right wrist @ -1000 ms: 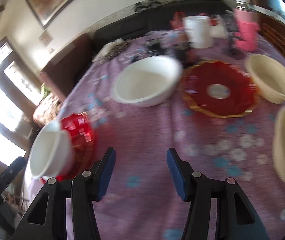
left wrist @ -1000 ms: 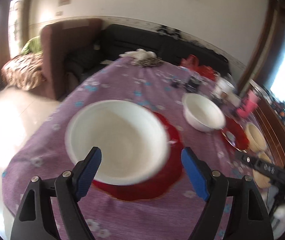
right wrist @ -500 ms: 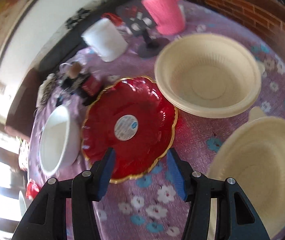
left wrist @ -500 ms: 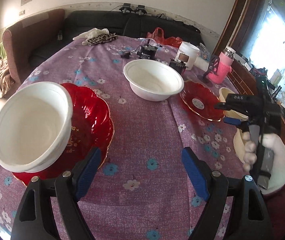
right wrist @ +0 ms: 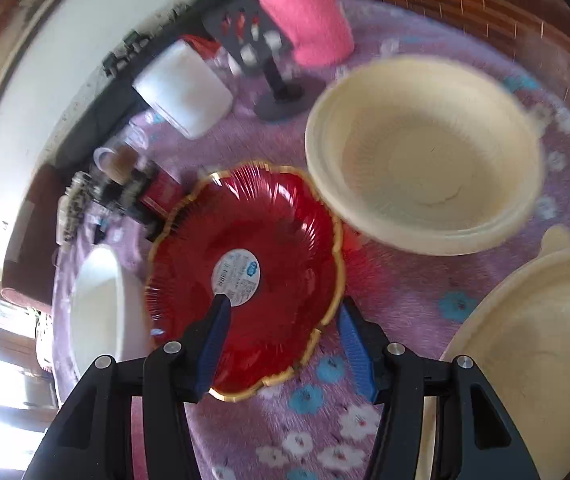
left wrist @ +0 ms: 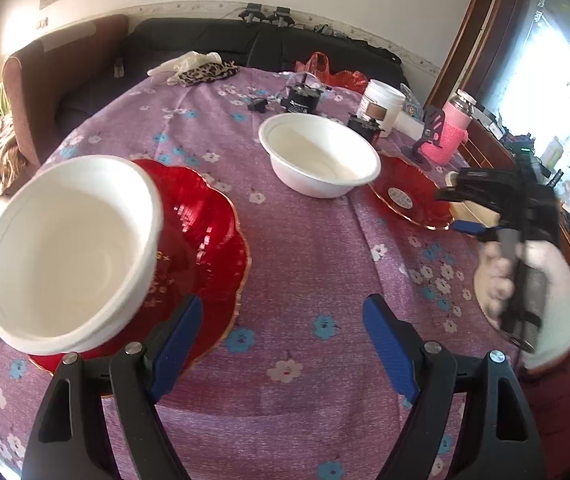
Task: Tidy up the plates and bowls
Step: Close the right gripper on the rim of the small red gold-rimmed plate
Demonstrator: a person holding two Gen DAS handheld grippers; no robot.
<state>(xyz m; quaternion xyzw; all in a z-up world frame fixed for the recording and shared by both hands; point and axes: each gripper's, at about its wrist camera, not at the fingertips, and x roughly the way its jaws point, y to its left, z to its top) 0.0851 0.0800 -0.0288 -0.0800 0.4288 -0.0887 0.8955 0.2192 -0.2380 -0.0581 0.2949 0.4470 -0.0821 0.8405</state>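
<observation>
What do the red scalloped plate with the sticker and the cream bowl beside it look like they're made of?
Red scalloped plate with the gold rim: probably glossy translucent plastic or glass, given its ribbing and shine. Cream bowl: matte, likely moulded pulp or plastic; blur leaves it open.

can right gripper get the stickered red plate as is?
Probably yes. The right gripper is open, with its jaws straddling the near rim of the red plate. The cream bowl crowds the plate's far edge, but the near side looks free.
</observation>
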